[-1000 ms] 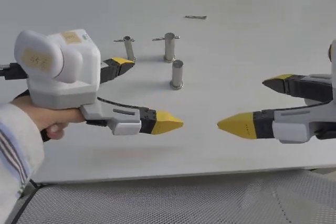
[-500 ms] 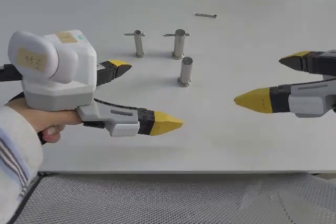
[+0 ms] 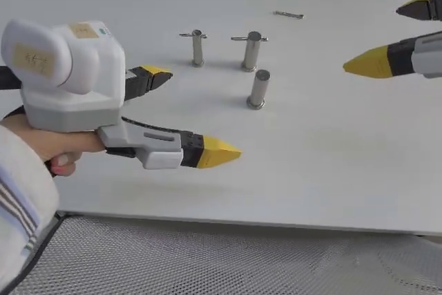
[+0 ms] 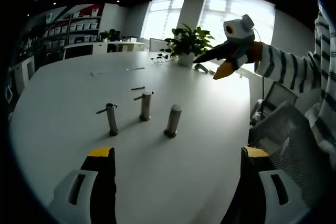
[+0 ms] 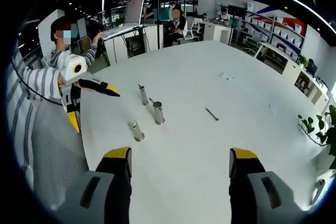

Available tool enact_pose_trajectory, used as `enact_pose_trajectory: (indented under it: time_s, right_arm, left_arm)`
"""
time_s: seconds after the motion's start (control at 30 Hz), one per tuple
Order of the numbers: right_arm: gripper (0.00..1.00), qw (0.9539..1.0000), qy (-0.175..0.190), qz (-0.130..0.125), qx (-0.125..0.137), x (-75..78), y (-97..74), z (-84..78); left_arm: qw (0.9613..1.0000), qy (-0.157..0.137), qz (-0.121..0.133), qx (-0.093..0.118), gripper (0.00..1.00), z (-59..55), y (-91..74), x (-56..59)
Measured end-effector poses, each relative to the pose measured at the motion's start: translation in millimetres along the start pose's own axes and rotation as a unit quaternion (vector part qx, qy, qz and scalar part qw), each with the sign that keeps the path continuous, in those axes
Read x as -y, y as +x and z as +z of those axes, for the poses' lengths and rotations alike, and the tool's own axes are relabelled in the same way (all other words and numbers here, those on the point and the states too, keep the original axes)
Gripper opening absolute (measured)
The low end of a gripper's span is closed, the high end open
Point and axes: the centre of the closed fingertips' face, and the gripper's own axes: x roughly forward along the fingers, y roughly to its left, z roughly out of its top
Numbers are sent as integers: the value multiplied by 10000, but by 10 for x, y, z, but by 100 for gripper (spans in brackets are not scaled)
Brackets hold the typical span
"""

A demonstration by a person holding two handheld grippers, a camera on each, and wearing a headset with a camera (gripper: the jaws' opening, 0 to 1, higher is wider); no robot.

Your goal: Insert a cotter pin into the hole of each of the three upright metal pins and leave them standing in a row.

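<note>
- While their jaws gape wide and empty, the left gripper [image 3: 197, 112] sits lower left, the right gripper [image 3: 374, 39] upper right.
- Three metal pins [image 3: 252, 50] stand upper centre on the counter [image 3: 331, 157], a loose cotter pin [image 3: 289, 14] above.

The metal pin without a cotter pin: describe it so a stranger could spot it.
On the white table stand three upright metal pins. It is the front pin, nearest the person; the two rear pins carry cotter pins across their tops.

Our left gripper [image 3: 200, 112] sits low, jaws wide apart, with our hand [image 3: 52, 151] wrapped round its grip. Our right gripper [image 3: 375, 39] hangs farther out, likewise gaping.
</note>
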Motion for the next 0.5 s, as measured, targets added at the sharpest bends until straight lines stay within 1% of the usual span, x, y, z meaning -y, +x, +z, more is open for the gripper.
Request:
enact_pose_trajectory:
  time_s: [0.07,0.1,0.13,0.2,0.23,0.33,0.4,0.43,0.5]
  right_arm:
    - [72,9997,-8,243,1,45,72,33]
    - [71,9996,-8,272,-34,87,103,33]
    - [71,9995,-71,297,-63,115,131,40]
    - [69,9989,-215,317,-251,249,219,25]
    - [69,9987,-265,312,-296,292,244,29]
    - [64,9979,-358,379,-373,416,337,70]
    - [60,9975,-392,412,-418,485,391,93]
    - [59,9970,-495,421,-431,534,427,117]
    - [56,9966,-528,428,-469,603,484,164]
  left_arm:
    - [10000,-26,24,-21,99,-16,-6,-19]
    - [10000,-56,36,-32,99,-24,-8,-28]
    - [9999,-108,54,-58,99,-36,-11,-39]
    - [9999,-146,74,-45,99,-40,-18,-52]
    - [9998,-174,84,-36,99,-41,-25,-56]
    - [9997,-237,82,7,99,-30,-41,-56]
    - [9996,-283,32,34,99,-24,-48,-37]
    - [9995,-305,15,32,99,-27,-50,-30]
    - [9994,-341,-14,12,98,-44,-52,-22]
